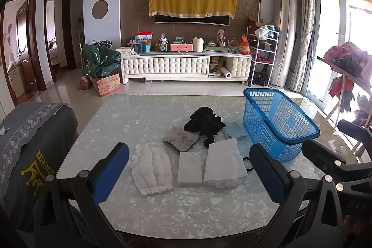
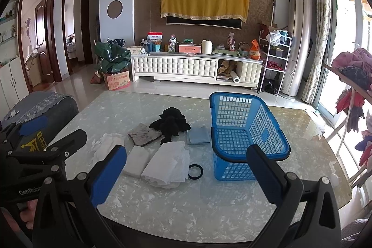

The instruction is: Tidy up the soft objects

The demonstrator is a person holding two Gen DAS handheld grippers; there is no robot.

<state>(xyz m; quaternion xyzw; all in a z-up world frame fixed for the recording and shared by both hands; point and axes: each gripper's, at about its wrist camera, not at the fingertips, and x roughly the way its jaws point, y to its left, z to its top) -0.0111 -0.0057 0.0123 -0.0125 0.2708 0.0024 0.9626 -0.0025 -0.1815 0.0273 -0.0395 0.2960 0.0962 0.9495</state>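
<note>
– So, where are the soft things?
– Left of the blue plastic lattice basket [image 2: 246,129] on the pale marbled table [image 1: 162,206]: a black crumpled cloth [image 1: 205,123], a white folded towel [image 1: 224,162], a white foam block [image 1: 189,169].
– And the grippers?
– Left gripper [image 1: 189,177] and right gripper [image 2: 186,174] both hang spread wide, empty, nearer than the basket.

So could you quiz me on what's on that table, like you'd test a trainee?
1. True or false: the blue basket already holds a soft item.
2. Which lies nearest the basket: A the black cloth, B the light blue cloth, C the white sponge block?
3. Fill in: both sets of jaws stand ____.

Key: 1 false, it looks empty. 2 B. 3 open, left gripper and right gripper both holding nothing.
</note>
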